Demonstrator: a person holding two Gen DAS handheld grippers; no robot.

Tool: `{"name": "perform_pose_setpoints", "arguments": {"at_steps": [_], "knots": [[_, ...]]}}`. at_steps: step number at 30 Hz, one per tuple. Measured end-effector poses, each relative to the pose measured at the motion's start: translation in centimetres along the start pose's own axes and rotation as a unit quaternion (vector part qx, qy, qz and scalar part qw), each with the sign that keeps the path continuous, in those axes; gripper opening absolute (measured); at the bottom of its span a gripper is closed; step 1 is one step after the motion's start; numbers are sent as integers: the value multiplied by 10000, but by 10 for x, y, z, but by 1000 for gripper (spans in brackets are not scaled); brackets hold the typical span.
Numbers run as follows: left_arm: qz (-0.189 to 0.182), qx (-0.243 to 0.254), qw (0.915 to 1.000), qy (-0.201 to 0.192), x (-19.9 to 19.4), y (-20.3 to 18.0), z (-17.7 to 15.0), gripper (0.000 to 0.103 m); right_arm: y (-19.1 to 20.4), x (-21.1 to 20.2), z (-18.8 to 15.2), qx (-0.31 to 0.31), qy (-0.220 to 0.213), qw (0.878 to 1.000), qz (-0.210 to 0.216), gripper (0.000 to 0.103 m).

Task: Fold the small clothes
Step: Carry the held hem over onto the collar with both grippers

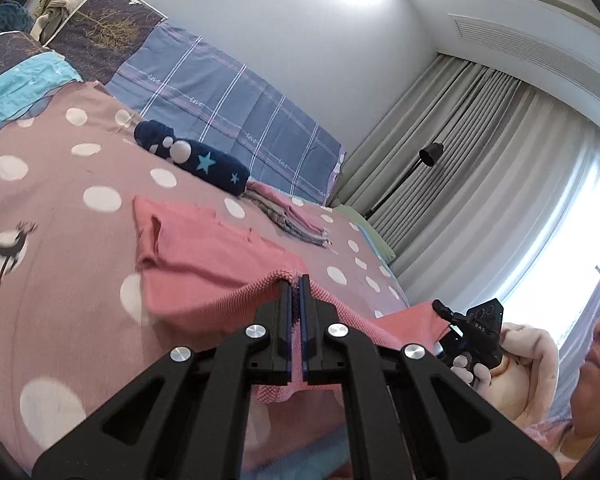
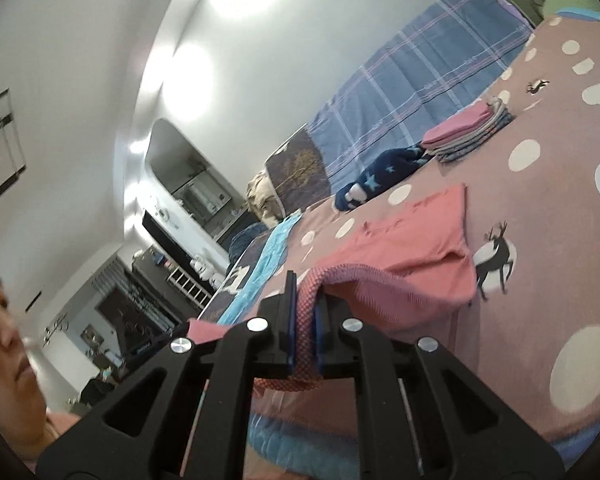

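Observation:
A small pink garment (image 1: 204,248) lies on the polka-dot bedspread (image 1: 60,184), its near hem lifted off the bed. My left gripper (image 1: 297,280) is shut on that ribbed pink hem. In the same view my right gripper (image 1: 446,312) shows at the right, held by a hand and clamped on the garment's other corner. The right wrist view shows the right gripper (image 2: 305,280) shut on the ribbed hem of the pink garment (image 2: 420,232), which stretches away across the bedspread (image 2: 540,220).
A stack of folded clothes (image 1: 296,216) (image 2: 468,132) lies farther back, beside a rolled navy star-print item (image 1: 196,160) (image 2: 384,176). A blue plaid pillow (image 1: 228,112) leans on the wall. A person's face is at the frame edge; curtains (image 1: 480,152) and a lamp stand at the right.

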State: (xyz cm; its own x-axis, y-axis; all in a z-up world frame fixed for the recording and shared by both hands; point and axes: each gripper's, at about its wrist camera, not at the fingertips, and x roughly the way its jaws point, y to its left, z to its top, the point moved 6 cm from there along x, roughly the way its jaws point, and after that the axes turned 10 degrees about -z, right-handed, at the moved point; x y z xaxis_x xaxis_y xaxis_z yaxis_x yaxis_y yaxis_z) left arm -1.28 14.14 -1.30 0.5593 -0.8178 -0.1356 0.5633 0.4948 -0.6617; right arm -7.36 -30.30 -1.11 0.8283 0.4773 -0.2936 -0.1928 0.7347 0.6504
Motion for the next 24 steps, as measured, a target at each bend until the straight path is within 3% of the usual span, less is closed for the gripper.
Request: {"name": "perform_pose_setpoints", "arguments": {"at_steps": [7,13,17,21,24], "knots": [[215,72,9997,114,52,38,51,2,-18,60,47,251,72,9992,-290,9],[576,23,9977,359,121,102,88,2,-41,126,84,280,282,9967,-712,9],[988,-243,9923,703,163,162,80,2,-80,183,92,353,554,9884,-1369,9],[1576,-547,9794,1138,190,221,50,3,-128,239,72,250,1103,9711,-2102,11],[1526,-600,9802,1106,186,231,41,3,-154,262,51,149,1484,9597,-2381,13]]}}
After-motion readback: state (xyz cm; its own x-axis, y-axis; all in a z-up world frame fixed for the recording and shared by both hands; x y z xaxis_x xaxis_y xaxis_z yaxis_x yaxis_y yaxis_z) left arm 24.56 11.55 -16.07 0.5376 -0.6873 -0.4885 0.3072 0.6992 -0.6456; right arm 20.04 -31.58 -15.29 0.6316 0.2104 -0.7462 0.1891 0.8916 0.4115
